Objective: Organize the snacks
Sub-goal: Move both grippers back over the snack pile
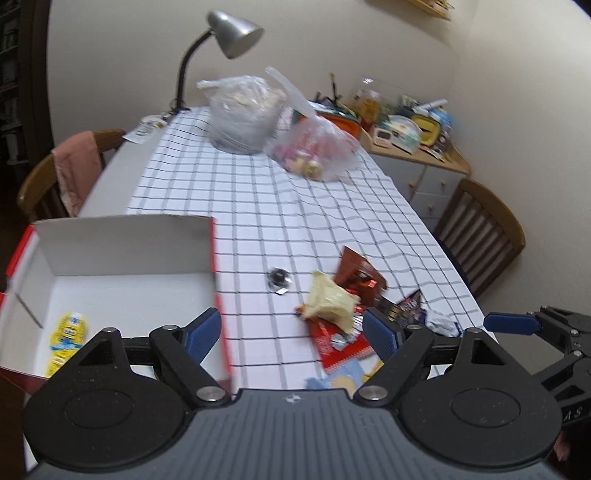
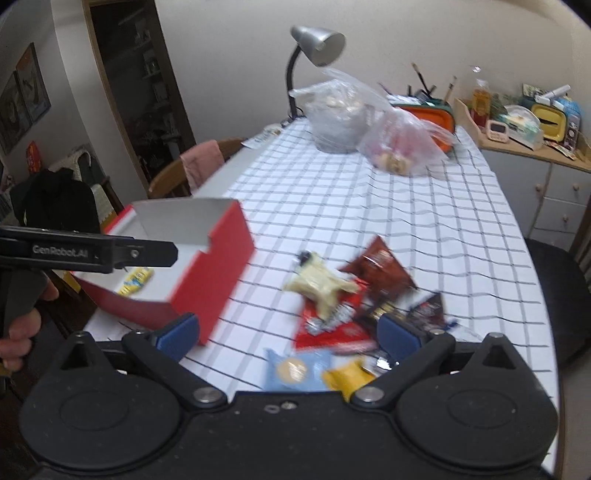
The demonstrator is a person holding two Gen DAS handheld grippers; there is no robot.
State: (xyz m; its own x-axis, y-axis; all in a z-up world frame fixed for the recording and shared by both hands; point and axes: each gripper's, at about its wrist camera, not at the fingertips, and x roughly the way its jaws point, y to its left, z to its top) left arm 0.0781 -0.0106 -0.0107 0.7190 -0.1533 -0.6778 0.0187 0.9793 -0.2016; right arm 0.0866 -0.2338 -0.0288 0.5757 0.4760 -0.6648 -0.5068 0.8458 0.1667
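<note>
You see one box (image 2: 207, 266), red outside, white inside; one yellow packet (image 1: 68, 338) in it. One snack pile (image 2: 347, 306) on cloth; you count about seven packets, edges blurred, exact count unsure. One small dark candy (image 1: 279, 278) apart from pile. Two plastic bags (image 1: 243, 110) at far end. One lamp (image 1: 236, 33). Three chairs (image 1: 480, 236). Two grippers (image 1: 291, 334), yours.

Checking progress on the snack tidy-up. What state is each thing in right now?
Box: open, one yellow packet inside.
Snack pile: loose on the checked cloth, outside the box.
Left gripper: open, nothing between its fingers.
Right gripper: open, empty, above the pile.
Lamp: no glow seen.
Two plastic bags: full, at the table's far end.
</note>
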